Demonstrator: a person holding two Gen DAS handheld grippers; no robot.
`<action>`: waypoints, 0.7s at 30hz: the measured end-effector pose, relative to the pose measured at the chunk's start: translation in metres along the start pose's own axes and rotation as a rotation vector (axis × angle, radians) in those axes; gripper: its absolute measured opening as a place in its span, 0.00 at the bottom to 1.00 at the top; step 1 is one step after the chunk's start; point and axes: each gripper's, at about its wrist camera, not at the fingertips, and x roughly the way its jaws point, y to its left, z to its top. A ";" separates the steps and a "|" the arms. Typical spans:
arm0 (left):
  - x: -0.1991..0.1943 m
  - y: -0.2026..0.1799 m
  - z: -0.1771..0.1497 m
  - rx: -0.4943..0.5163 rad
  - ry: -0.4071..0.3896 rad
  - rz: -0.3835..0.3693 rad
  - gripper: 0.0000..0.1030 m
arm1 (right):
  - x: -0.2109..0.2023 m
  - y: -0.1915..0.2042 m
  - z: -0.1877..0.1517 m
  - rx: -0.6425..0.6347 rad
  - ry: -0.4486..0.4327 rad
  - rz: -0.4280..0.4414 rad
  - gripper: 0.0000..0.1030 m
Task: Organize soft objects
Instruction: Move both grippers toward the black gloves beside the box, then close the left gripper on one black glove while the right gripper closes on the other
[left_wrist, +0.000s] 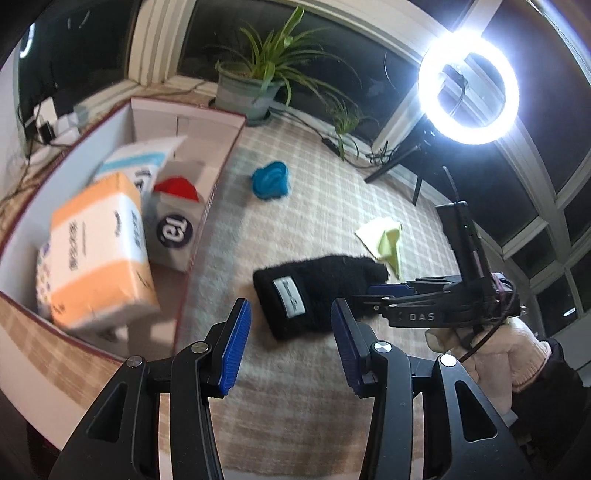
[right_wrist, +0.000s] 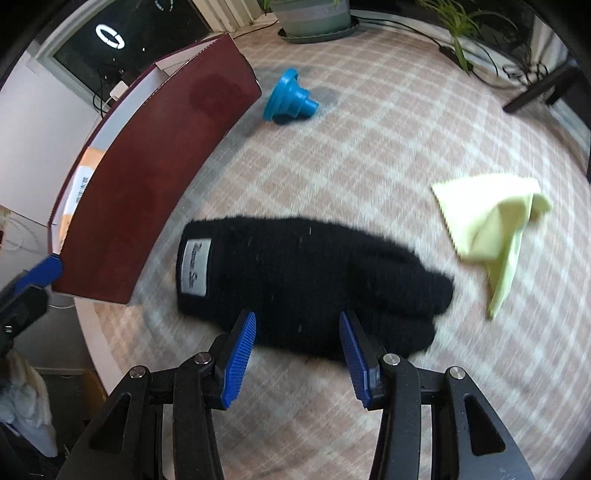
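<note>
A black knit glove (right_wrist: 303, 284) bears a pale grey label (right_wrist: 195, 266) and lies on a tablecloth (right_wrist: 369, 155) checked in pink-beige and white. The cloth (right_wrist: 495, 229) is pale yellow-green, the collapsible funnel (right_wrist: 288, 98) bright blue. The box (right_wrist: 162, 173) is maroon outside, white inside, holding an orange-and-white tissue pack (left_wrist: 99, 251).

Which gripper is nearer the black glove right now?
Right. The right gripper hangs over the black glove, fingers open. The left gripper sits back near the box.
</note>
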 end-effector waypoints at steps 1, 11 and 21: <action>0.002 -0.001 -0.002 -0.005 0.008 -0.010 0.43 | -0.002 -0.002 -0.004 0.005 -0.008 0.001 0.42; 0.033 -0.024 -0.020 0.037 0.054 -0.022 0.54 | -0.033 -0.046 -0.010 0.158 -0.170 0.041 0.58; 0.077 -0.021 -0.014 0.018 0.094 0.056 0.59 | -0.023 -0.074 0.005 0.214 -0.148 0.109 0.58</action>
